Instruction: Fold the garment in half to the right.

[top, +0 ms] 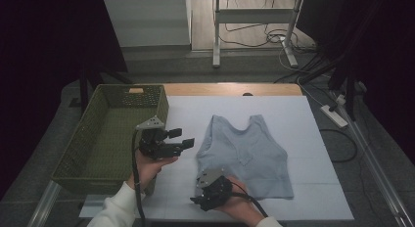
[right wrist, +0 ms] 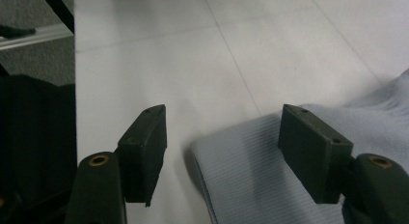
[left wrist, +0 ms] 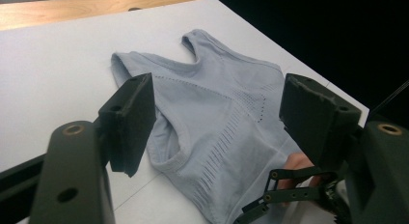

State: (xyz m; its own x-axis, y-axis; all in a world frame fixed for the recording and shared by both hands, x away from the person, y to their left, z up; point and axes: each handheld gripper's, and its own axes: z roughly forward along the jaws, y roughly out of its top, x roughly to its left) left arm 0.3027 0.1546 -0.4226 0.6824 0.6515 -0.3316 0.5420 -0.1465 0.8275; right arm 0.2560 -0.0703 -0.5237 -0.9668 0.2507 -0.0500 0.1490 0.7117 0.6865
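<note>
Both tools apart over a pale blue top, no readable writing.
From above I see the top [top: 244, 156] flat on the white tabletop [top: 318, 197], green basket [top: 103, 139] beside; left tool [left wrist: 217, 122] gapes toward it; right tool [right wrist: 222, 151] gapes, straddling its hem corner.

I note a green woven basket [top: 105, 139] at the left edge of the white board [top: 303, 139], partly overhanging it. A wooden tabletop strip [top: 230, 89] shows behind the board. On the floor beyond: a desk frame [top: 254, 26], loose cables [top: 264, 38], a power strip [top: 334, 116].
</note>
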